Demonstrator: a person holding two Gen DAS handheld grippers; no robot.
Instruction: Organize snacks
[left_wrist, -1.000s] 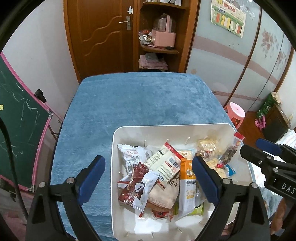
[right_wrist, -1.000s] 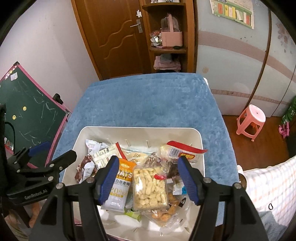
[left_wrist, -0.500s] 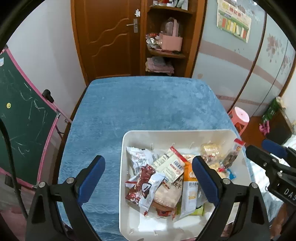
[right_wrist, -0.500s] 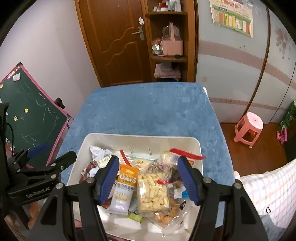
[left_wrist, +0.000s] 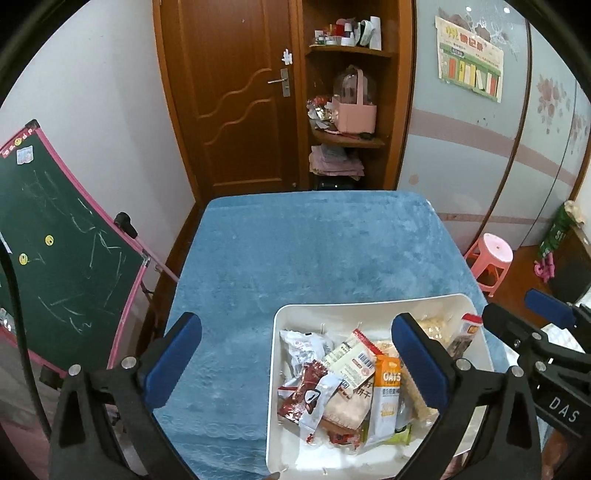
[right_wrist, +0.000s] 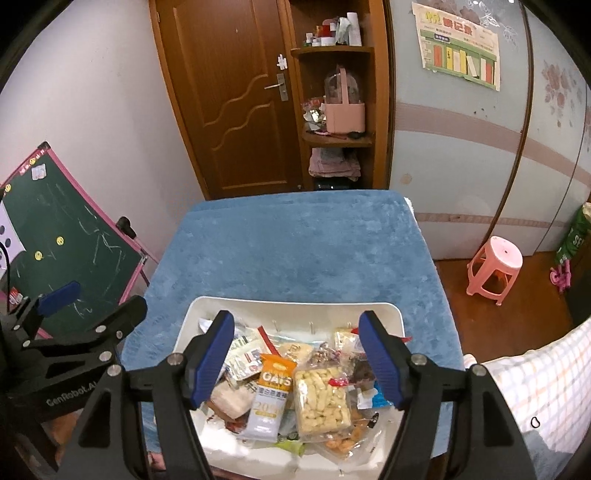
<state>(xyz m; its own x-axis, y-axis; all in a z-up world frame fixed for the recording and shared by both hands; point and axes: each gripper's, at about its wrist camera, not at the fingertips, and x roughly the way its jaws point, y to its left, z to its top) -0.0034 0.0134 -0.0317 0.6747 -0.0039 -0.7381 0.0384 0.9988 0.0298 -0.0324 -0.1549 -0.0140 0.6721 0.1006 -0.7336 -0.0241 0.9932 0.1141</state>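
Both the left gripper (left_wrist: 295, 363) and right gripper (right_wrist: 297, 356) hung wide apart, holding nothing, above the white tray (left_wrist: 332, 309) of snack packets (right_wrist: 273, 391) at the tabletop's (left_wrist: 295, 240) near right corner

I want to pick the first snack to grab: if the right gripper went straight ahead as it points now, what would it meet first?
Most likely the clear pack of puffed sticks, lying on the pile in the white bin, centred between the open fingers of the right gripper. The orange oats packet lies just left of it. Depth is uncertain.
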